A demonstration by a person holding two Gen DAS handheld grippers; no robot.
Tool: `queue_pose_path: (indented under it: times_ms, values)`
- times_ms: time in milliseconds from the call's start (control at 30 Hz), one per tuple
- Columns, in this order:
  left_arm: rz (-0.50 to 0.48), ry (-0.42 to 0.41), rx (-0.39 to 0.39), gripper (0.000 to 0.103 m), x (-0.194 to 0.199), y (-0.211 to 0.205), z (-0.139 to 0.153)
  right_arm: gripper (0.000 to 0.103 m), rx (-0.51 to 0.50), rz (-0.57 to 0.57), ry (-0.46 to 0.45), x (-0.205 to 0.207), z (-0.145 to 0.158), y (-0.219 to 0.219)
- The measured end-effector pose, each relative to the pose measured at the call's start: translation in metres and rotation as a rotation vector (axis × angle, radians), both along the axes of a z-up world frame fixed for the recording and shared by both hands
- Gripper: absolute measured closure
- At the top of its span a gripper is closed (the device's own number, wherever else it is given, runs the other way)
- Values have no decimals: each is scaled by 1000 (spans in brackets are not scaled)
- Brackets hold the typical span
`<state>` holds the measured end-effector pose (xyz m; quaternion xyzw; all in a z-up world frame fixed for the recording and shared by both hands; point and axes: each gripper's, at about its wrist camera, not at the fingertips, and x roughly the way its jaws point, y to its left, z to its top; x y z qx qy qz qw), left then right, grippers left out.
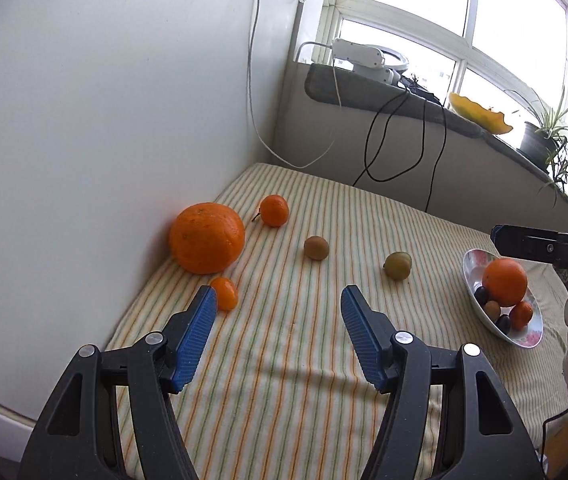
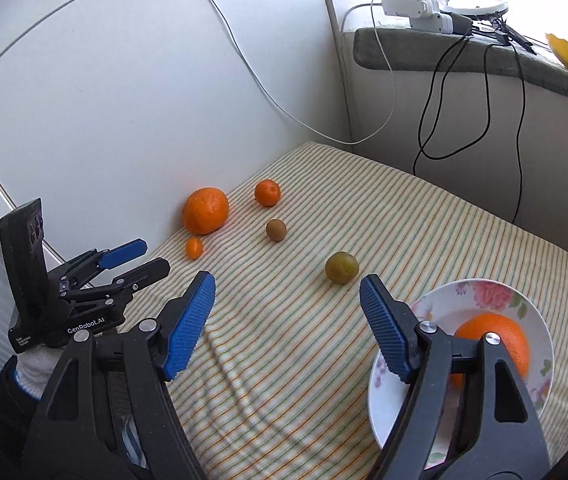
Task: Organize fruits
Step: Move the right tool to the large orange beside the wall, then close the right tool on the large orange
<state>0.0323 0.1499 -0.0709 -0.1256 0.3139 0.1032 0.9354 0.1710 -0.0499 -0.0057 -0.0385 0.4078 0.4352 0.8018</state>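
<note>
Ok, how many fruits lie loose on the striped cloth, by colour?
Orange: 3 (big orange, mandarin, small citrus)
Brown: 1 (brown fruit)
Green: 1 (green fruit)
Total: 5

The left hand-held gripper (image 1: 279,296) hangs with its blue-padded jaws apart and nothing between them, above a striped cloth (image 1: 284,380). A small tangerine (image 1: 225,293) lies just beside its left pad. Further off sit a large orange (image 1: 207,237), a stemmed tangerine (image 1: 274,210), a brown kiwi (image 1: 316,247) and a greenish plum (image 1: 398,265). At right, a floral bowl (image 1: 530,336) holds several fruits.
</note>
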Motion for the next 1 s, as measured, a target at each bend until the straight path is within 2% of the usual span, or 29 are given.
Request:
queue_pose_path:
  times_ms: [200,500,733,1000]
  values:
    - [53,10,-19,39,1,22,-10,26,46,69,112,20,-12,48]
    - [77,14,-66,39,12,36,-20,26,86,148,296,43,-47,121]
    - [87,44,-71,39,27,42,-24,26,92,150,373,60,-71,166]
    - [100,70,-69,45,42,46,-33,26,87,137,430,79,-98,198]
